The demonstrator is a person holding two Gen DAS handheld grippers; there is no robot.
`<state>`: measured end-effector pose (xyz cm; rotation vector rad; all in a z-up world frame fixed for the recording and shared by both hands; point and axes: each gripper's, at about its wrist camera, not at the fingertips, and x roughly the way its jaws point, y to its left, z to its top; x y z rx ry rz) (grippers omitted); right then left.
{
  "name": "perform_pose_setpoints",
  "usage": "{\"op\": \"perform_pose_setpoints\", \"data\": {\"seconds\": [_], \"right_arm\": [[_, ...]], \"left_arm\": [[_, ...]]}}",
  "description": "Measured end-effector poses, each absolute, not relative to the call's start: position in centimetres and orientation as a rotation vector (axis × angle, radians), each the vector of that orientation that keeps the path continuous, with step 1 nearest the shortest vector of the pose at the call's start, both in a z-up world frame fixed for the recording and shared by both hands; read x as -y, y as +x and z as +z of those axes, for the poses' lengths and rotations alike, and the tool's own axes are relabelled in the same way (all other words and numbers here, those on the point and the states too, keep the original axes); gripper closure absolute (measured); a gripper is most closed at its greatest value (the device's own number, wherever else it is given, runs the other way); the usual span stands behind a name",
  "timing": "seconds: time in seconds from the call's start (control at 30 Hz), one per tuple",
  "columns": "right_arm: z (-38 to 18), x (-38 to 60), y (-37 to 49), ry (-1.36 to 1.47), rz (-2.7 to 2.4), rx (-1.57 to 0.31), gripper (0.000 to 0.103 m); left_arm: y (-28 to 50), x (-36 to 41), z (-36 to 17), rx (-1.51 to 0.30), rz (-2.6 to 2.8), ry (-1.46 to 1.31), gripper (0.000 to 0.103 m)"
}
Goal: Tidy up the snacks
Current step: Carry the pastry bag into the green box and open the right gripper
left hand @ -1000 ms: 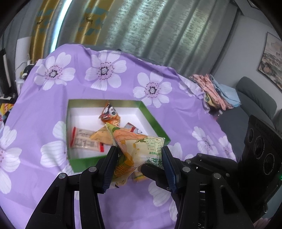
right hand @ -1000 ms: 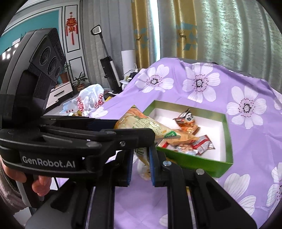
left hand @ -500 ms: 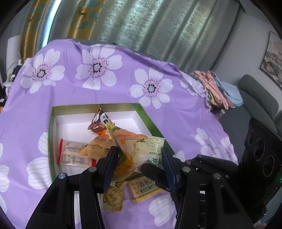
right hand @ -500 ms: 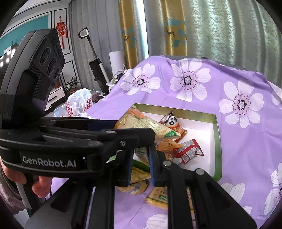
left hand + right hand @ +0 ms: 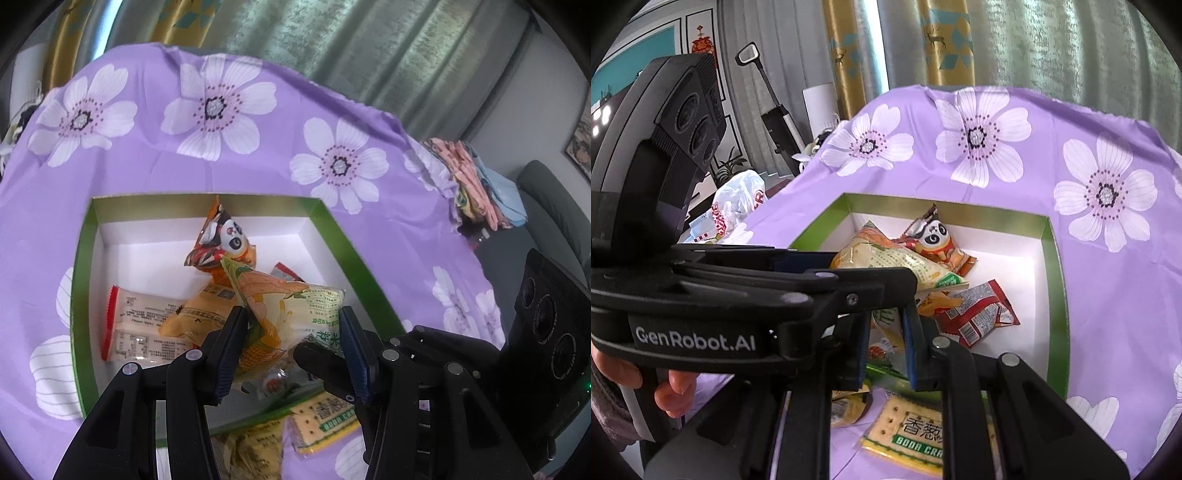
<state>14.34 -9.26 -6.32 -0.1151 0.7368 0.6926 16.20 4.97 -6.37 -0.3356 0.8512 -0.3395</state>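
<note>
My left gripper (image 5: 291, 350) is shut on a yellow-green corn snack bag (image 5: 284, 314) and holds it over the near part of the green box (image 5: 83, 266). The bag also shows in the right wrist view (image 5: 886, 262). My right gripper (image 5: 886, 343) is nearly closed around the same bag's lower end, just before the box's near rim. In the box lie a panda packet (image 5: 225, 240), a white-and-red packet (image 5: 140, 328) and a red packet (image 5: 979, 314). A cracker pack (image 5: 916, 432) and a small yellow packet (image 5: 251, 450) lie on the cloth before the box.
The table wears a purple cloth (image 5: 332, 110) with white flowers. Folded clothes (image 5: 480, 181) sit at its right edge by a grey sofa. A plastic bag (image 5: 738, 203) and a vacuum (image 5: 775, 118) stand off the left side.
Both grippers moved forward with the corn bag, from before the box to over its near part. The cracker pack and yellow packet came into view on the cloth.
</note>
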Motion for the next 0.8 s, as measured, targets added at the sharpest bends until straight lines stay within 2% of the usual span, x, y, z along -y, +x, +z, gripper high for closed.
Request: {"op": "perform_pose_setpoints", "data": {"seconds": [0.43,0.47,0.53,0.57,0.6,0.73,0.8], "right_arm": [[-8.2,8.6,15.8,-0.115,0.676,-0.82,0.081],[-8.2,8.6,15.7,-0.113,0.674,-0.819,0.078],[-8.0,8.8,15.5,-0.112,0.662,-0.816,0.062],[-7.9,8.9,15.4,-0.11,0.654,-0.818,0.057],[-7.9,9.0,15.2,-0.108,0.648,-0.82,0.053],[-7.5,9.4,14.5,-0.115,0.631,-0.815,0.046],[-7.1,9.8,14.1,-0.111,0.616,-0.81,0.037]], "left_arm": [[17.5,-5.2,-7.9,-0.894,-0.281,-0.35,0.052],[17.4,-5.2,-7.8,-0.896,-0.271,-0.34,0.051],[17.3,-5.1,-7.7,-0.911,-0.251,-0.31,0.032],[17.1,-5.1,-7.6,-0.912,-0.235,-0.293,0.028],[16.9,-5.1,-7.4,-0.907,-0.232,-0.288,0.026],[15.9,-5.5,-6.4,-0.886,-0.219,-0.274,0.022],[15.1,-5.7,-5.6,-0.871,-0.208,-0.262,0.021]]}}
